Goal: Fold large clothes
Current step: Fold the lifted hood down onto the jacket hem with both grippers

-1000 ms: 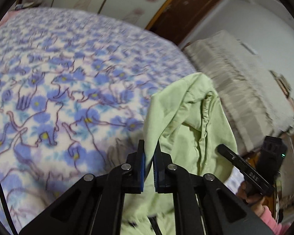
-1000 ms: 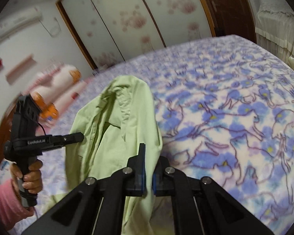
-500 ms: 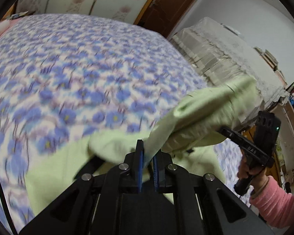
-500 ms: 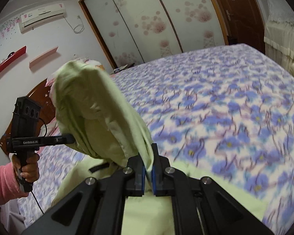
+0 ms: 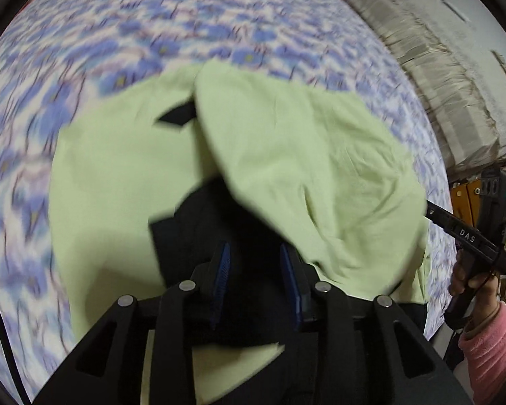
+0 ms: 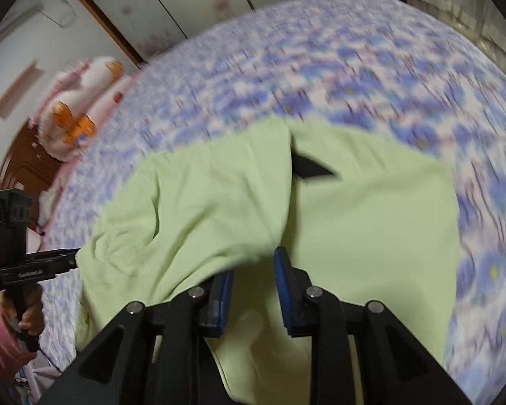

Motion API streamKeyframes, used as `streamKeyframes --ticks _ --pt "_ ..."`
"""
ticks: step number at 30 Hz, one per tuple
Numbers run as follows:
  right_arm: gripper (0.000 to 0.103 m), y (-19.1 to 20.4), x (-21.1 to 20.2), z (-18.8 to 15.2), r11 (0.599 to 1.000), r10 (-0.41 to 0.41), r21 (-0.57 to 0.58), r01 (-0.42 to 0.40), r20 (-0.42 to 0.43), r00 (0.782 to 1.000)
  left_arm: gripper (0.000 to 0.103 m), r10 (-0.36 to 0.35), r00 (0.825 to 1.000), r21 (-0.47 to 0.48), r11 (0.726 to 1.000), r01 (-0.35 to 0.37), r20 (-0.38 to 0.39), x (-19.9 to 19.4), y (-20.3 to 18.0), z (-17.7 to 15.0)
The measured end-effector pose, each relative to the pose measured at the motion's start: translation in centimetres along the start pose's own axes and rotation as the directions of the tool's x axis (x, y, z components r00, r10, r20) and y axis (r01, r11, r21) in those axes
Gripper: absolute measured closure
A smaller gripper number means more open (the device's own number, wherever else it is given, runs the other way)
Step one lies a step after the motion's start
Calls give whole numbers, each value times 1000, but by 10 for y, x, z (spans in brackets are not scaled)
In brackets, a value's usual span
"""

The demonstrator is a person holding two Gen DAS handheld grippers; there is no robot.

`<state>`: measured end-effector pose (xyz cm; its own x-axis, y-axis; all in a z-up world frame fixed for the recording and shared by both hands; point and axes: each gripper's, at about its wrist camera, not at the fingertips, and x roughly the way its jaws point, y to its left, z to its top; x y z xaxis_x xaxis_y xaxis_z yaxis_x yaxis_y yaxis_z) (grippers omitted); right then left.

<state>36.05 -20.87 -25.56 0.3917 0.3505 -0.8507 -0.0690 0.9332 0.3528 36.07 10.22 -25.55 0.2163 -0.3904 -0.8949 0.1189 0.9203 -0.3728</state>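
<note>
A light green garment (image 5: 124, 182) lies on the bed's blue-flowered blanket (image 5: 84, 44); one half is folded over the other as a loose flap (image 5: 307, 168). A small black patch (image 5: 178, 118) shows at the flap's far edge. My left gripper (image 5: 254, 263) hangs over the near edge, its jaws opening, with only dark shadow between the blue pads. In the right wrist view the same garment (image 6: 371, 219) fills the middle. My right gripper (image 6: 253, 270) is opening too; the flap's edge drapes against its left finger (image 6: 224, 287), unpinched.
A hand in a pink sleeve (image 5: 489, 344) holds the right gripper's handle (image 5: 469, 236) at the bed's right edge. Stuffed toys (image 6: 81, 108) and a wooden headboard (image 6: 27, 165) lie at the left; a cream-covered unit (image 5: 448, 67) stands beside the bed.
Both grippers carried the pinched green edge forward and down over the garment. Their jaws have parted and let the cloth go, and the flap now lies across the garment.
</note>
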Motion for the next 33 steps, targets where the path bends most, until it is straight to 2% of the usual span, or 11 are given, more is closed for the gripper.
streamKeyframes --ticks 4,9,14,17,20,23,27,29,30,33 --pt "79 -8 -19 -20 997 -40 65 41 -16 999 70 11 1000 -69 998 -13 -29 -7 5 -25" --pt "79 -11 -50 -31 987 -85 136 83 6 996 68 51 999 -106 993 -51 -4 -32 0 -41" --pt "79 -2 -76 -29 978 -69 202 58 50 996 61 95 995 -30 995 -95 8 -57 -32 -36" --pt "79 9 -79 -25 976 -45 217 28 75 996 61 71 997 -22 997 -70 28 -61 -51 -25" --pt "79 19 -76 -20 974 26 220 -50 111 994 61 51 998 -31 998 -50 45 -57 -68 -12" --pt "85 29 -61 -13 972 79 214 -101 108 991 61 52 998 -48 998 -50 35 -40 -81 3" --pt "97 41 -33 -1 974 109 190 -124 86 990 62 69 998 -57 996 -69 10 -11 -90 17" --pt "97 47 -18 5 976 137 158 -150 86 987 69 91 996 -62 994 -90 8 3 -90 25" --pt "101 48 -13 7 975 152 148 -163 85 985 70 91 996 -67 994 -90 5 10 -90 28" --pt "103 51 13 18 983 148 101 -152 42 988 73 85 996 -98 991 -86 -11 30 -83 38"
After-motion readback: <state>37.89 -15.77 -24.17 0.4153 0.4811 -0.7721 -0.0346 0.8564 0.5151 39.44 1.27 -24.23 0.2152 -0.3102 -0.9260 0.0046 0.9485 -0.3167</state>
